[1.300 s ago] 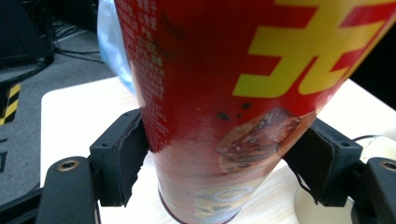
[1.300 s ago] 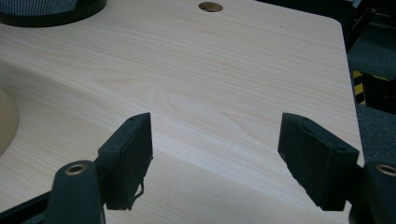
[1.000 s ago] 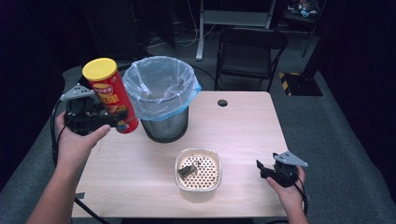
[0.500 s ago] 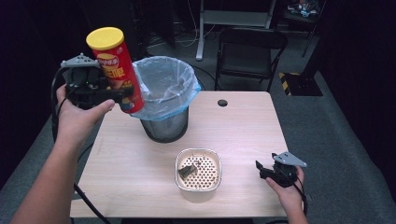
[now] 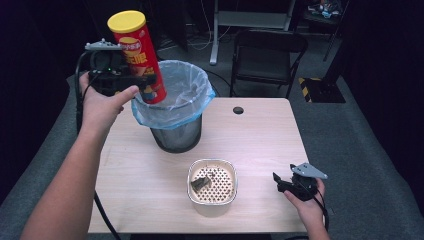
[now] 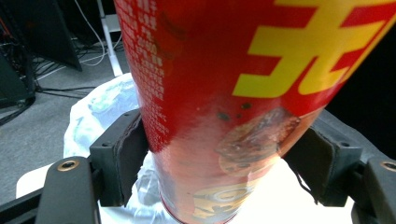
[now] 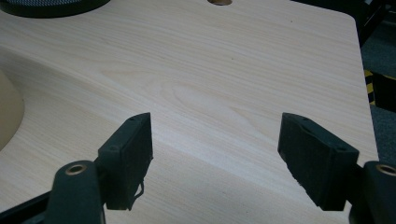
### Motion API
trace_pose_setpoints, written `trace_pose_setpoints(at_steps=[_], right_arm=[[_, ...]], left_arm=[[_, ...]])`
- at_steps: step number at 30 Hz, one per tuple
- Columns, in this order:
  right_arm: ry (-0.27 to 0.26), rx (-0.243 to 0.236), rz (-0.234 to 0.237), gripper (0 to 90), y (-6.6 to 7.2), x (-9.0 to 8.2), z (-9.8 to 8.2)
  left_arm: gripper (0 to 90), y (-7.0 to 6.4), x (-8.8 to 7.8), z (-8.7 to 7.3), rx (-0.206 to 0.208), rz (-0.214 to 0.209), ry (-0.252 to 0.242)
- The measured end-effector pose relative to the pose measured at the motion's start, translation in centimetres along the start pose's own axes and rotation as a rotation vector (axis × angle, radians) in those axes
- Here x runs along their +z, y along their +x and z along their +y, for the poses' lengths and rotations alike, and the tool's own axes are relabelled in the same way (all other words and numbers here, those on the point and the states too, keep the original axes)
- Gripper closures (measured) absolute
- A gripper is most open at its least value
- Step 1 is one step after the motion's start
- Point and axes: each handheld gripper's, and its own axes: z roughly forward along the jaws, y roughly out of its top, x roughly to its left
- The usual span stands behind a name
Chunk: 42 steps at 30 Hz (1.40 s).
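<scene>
Dark floor and a folding chair (image 5: 270,50) lie behind the pale wooden tabletop (image 5: 260,135). My left gripper (image 5: 142,80) is clamped on a red chip can (image 5: 137,55) with a yellow lid; in the left gripper view both pads (image 6: 130,154) press the can's lower body (image 6: 224,93). I hold it nearly upright, tilted slightly, in the air over the near left rim of the bin (image 5: 175,107), a dark wastebasket lined with a pale blue bag that stands toward the tabletop's far left. My right gripper (image 5: 278,181) rests at the near right corner, jaws apart with bare wood (image 7: 215,93) between them. A perforated cream tray (image 5: 212,181) with a crumpled scrap (image 5: 200,182) in it sits by the near edge, left of that gripper.

I judge this to be the carrying step of throwing the can away. Next I should bring the can's base fully over the bag's mouth, clear of the rim, then let my jaws part so it drops inside. Releasing too early could let it strike the rim and tumble onto the tabletop.
</scene>
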Motion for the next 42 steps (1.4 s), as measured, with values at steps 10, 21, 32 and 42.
trace_pose_setpoints(at_steps=[10, 21, 32, 42], right_arm=[[0.001, 0.023, 0.020, 25.8, 0.2, 0.4, -0.1], [-0.003, 0.028, 0.040, 25.9, 0.3, 0.6, -0.2], [0.006, 0.004, 0.046, 26.4, 0.5, 0.8, -0.2], [0.011, -0.003, 0.053, 26.4, 0.7, 0.9, -0.2]], left_arm=[[24.5, 0.0, 4.0, 0.5, 0.020, 0.018, 0.013], [24.5, 0.4, 8.3, -0.1, 0.031, 0.056, 0.037], [24.5, 1.7, 11.8, -2.4, -0.032, 0.099, 0.122], [24.4, 1.6, 13.5, -3.0, -0.045, 0.087, 0.230]])
